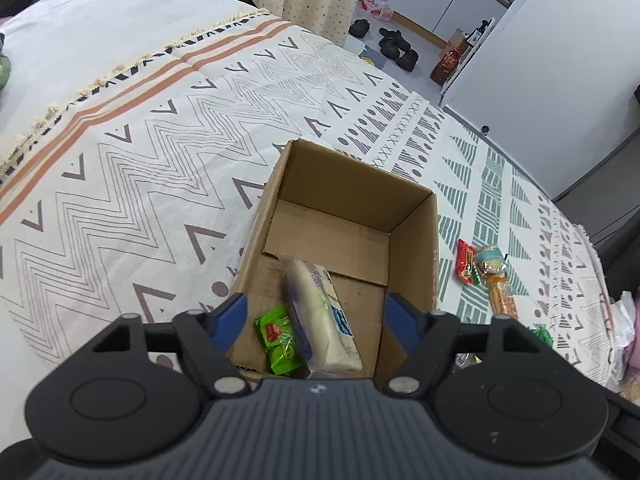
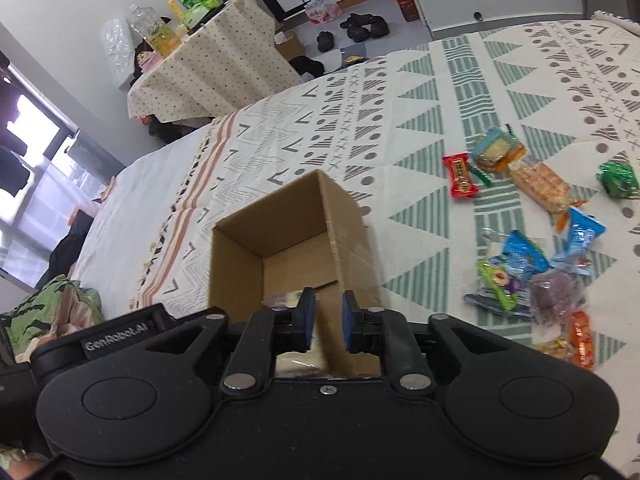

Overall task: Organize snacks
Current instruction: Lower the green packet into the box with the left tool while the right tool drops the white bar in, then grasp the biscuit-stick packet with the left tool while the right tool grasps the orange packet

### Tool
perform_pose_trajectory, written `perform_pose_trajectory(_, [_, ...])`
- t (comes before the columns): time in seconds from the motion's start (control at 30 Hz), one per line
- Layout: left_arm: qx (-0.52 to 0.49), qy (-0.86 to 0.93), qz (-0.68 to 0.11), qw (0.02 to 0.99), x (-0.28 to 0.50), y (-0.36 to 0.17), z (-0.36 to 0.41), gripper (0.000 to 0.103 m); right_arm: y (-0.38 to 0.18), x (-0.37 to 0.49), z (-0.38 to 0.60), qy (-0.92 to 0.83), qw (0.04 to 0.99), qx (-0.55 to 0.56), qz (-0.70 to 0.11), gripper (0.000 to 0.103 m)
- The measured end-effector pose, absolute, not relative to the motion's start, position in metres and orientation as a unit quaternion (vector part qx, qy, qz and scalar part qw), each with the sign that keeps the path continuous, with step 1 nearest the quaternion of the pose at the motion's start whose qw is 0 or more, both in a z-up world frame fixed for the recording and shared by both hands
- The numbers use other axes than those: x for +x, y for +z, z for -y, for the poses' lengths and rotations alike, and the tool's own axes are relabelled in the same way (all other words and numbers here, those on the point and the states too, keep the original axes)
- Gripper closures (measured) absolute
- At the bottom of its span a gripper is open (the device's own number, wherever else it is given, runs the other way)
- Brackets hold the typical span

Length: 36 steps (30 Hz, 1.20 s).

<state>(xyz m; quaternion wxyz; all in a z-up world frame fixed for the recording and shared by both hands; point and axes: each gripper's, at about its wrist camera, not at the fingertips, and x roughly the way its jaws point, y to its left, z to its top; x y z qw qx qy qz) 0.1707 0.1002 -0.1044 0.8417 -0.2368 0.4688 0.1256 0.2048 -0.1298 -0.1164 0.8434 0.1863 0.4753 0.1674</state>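
An open cardboard box (image 1: 412, 240) stands on the patterned bedspread; it also shows in the right wrist view (image 2: 348, 220). Inside lie a long white wrapped snack (image 1: 324, 316) and a green packet (image 1: 280, 338). My left gripper (image 1: 316, 320) is open and empty, its blue pads hovering over the box's near side. My right gripper (image 2: 327, 316) hovers at the box's near right wall, jaws a narrow gap apart, nothing between them. Loose snacks lie right of the box: a red packet (image 2: 460, 176), a cracker pack (image 2: 540, 184), blue packets (image 2: 580, 236), and a green one (image 2: 618, 178).
The bedspread (image 1: 160, 168) stretches far left of the box. A cloth-covered table (image 2: 208, 72) with bottles stands beyond the bed. Shoes (image 1: 396, 46) lie on the floor. Clothes (image 2: 60, 312) are heaped at the bed's left edge.
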Motion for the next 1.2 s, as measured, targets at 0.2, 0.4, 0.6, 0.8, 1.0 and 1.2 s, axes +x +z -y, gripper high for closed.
perform_pose_trajectory(0.2, [-0.211, 0.125, -0.475, 0.845, 0.171, -0.103, -0.081, 0.019, -0.124, 0.195, 0.158, 0.143, 0.847, 0.185, -0.477, 0.054])
perform_pose_trajectory(0.4, [-0.189, 0.110, -0.481, 0.849, 0.169, -0.102, -0.054, 0.008, -0.130, 0.183, 0.189, 0.123, 0.852, 0.184, -0.475, 0.039])
perform_pose_trajectory(0.6, [-0.171, 0.090, -0.494, 0.847, 0.169, -0.103, -0.023, 0.000, -0.132, 0.173, 0.218, 0.111, 0.858, 0.186, -0.466, 0.022])
perform_pose_trajectory(0.8, [-0.159, 0.071, -0.497, 0.850, 0.167, -0.102, 0.007, 0.000, -0.135, 0.166, 0.243, 0.101, 0.864, 0.184, -0.458, 0.008])
perform_pose_trajectory(1.0, [-0.156, 0.056, -0.505, 0.847, 0.167, -0.106, 0.029, 0.000, -0.140, 0.159, 0.267, 0.101, 0.862, 0.202, -0.454, 0.000])
perform_pose_trajectory(1.2, [-0.141, 0.054, -0.504, 0.850, 0.164, -0.111, 0.048, 0.000, -0.147, 0.153, 0.283, 0.096, 0.866, 0.198, -0.449, 0.000])
